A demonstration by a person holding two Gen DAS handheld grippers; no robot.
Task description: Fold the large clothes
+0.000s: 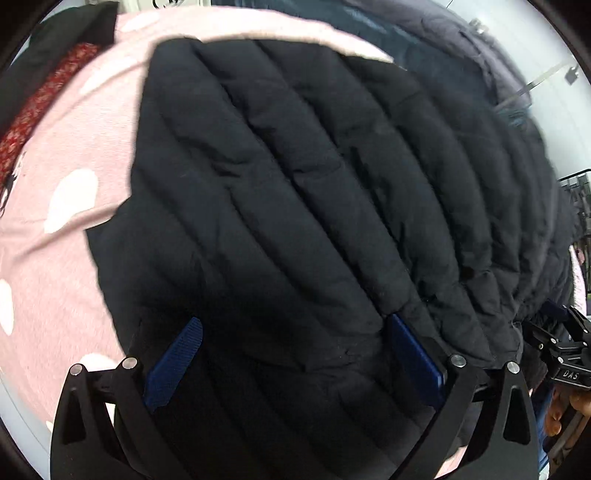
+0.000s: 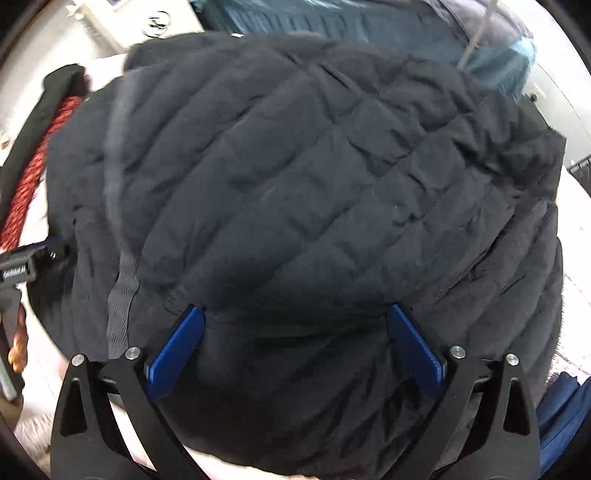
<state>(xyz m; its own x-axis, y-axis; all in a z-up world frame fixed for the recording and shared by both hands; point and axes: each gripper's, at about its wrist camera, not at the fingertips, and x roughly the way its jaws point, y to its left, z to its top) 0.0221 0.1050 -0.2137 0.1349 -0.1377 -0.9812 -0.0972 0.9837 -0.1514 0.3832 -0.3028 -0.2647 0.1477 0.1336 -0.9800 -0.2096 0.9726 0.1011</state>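
A large black quilted puffer jacket (image 1: 314, 192) lies on a pink bedspread with white spots (image 1: 70, 192) and fills most of both views (image 2: 303, 184). My left gripper (image 1: 295, 343) hovers just over the jacket with its blue-padded jaws wide apart and nothing between them. My right gripper (image 2: 295, 332) is also open over the jacket, near a grey ribbed cuff (image 2: 122, 295). The right gripper's body shows at the right edge of the left wrist view (image 1: 561, 350); the left gripper's body shows at the left edge of the right wrist view (image 2: 26, 266).
A red patterned cloth under a black garment (image 1: 40, 107) lies at the bed's left edge. A teal quilted garment (image 2: 369, 26) and a dark grey one (image 1: 461, 40) lie beyond the jacket. A white wall or cabinet (image 1: 561, 122) stands to the right.
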